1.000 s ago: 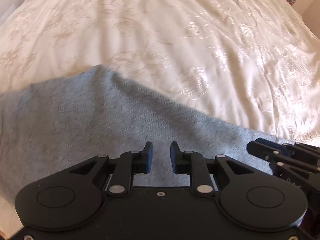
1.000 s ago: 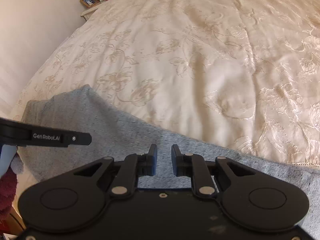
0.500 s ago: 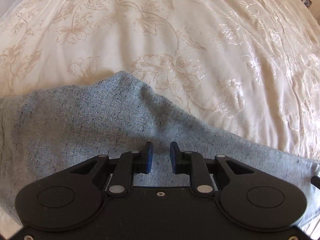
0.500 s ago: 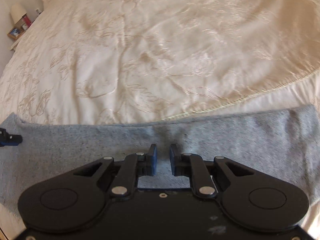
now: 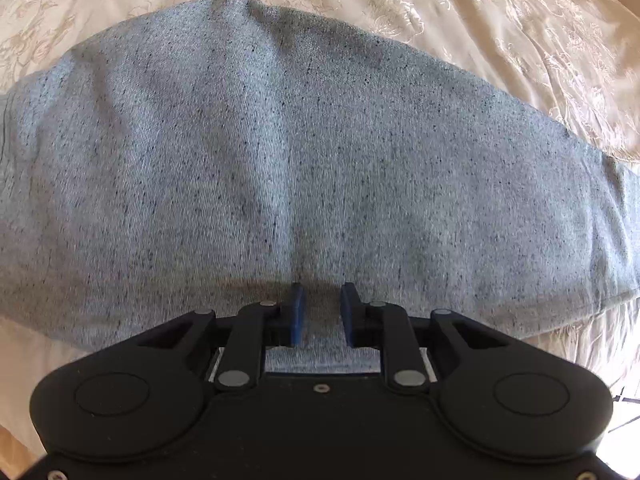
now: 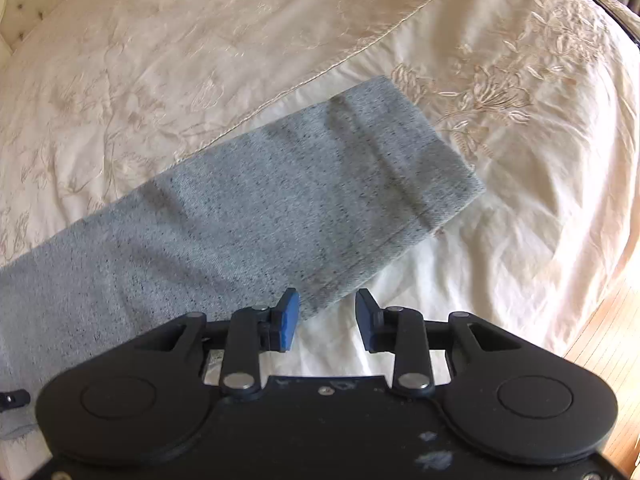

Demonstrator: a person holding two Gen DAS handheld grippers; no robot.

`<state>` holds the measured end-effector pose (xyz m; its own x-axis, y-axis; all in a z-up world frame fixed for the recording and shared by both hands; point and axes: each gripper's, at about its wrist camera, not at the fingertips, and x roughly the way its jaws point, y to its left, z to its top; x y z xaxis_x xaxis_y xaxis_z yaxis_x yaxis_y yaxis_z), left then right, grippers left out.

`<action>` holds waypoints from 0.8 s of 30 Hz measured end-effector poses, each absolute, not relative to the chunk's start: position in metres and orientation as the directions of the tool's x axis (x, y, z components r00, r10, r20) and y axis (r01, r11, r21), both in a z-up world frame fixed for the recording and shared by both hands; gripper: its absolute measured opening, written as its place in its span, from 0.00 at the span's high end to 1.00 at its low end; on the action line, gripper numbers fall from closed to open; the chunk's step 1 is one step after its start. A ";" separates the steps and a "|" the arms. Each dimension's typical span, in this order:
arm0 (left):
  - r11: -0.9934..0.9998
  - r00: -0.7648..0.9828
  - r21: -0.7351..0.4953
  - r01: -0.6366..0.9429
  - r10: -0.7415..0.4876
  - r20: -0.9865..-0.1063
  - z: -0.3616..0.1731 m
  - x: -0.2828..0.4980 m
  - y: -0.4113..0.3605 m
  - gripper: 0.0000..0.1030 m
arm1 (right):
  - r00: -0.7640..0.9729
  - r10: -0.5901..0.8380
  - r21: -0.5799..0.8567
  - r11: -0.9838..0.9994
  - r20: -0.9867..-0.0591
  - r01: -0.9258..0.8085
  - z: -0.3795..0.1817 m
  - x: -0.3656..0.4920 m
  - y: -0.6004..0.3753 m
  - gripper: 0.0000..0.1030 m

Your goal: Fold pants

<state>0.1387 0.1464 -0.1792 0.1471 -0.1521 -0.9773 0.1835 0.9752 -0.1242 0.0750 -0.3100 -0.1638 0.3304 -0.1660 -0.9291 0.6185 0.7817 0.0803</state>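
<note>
- Pants (image 5: 304, 152): pale blue-grey, flecked with dark specks
- Bedspread (image 6: 200, 52): cream, embroidered with tan flowers and leaves
- Both grippers: black bodies, blue pads (image 6: 289, 318) on the fingers
- Floor (image 6: 608, 344): warm orange-brown wood

Carrying the load: a bed (image 6: 520, 240) covered by a cream bedspread (image 6: 200, 60) with floral embroidery and a corded seam crossing diagonally. Lying directly on the bedspread: grey speckled pants (image 6: 280, 200), spread flat, running from lower left toward upper right in the right wrist view, with the hemmed end resting just past the seam. Filling most of the left wrist view: the same pants (image 5: 300, 160), with the bedspread (image 5: 520, 20) showing beyond.
</note>
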 end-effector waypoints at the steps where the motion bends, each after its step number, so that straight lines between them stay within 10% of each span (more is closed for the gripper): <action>1: 0.977 0.149 -0.125 0.172 -0.152 -0.977 -0.177 0.135 0.146 0.72 | 0.333 -0.170 0.086 0.770 -0.927 0.632 -0.162 0.070 -0.316 0.66; 24: 0.997 0.226 -0.067 -0.025 -0.060 -0.972 -0.128 0.042 0.026 0.72 | 0.447 0.062 0.328 0.769 -0.893 0.549 -0.190 0.069 -0.463 0.59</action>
